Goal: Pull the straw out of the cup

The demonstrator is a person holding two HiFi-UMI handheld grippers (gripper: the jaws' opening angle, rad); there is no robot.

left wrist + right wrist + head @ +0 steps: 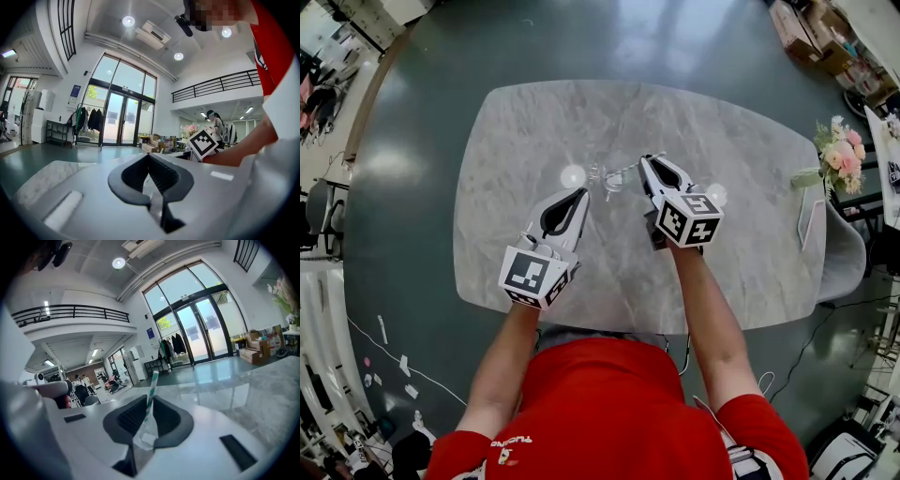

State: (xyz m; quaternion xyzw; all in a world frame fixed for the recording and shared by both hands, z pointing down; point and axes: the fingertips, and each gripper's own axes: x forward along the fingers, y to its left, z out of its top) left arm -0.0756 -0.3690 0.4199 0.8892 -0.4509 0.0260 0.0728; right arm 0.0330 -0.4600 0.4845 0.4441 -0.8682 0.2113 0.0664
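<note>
My right gripper (649, 164) has its jaws clamped on the striped straw (149, 397), whose lower end sits in the cup (607, 178) mid-counter (534, 122). The left gripper (581, 195) has its jaws closed on what I take for the cup's clear wall. If I pull off the straw's line, or the left hold slips on the glass, the cup could tip or lift with the straw. Only the gripper views show the two grips, and only the head view shows the straw's steep lean.

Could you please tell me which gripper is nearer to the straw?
Right: the right gripper has its jaws closed on the straw, while the left gripper holds the clear cup beside it.
</note>
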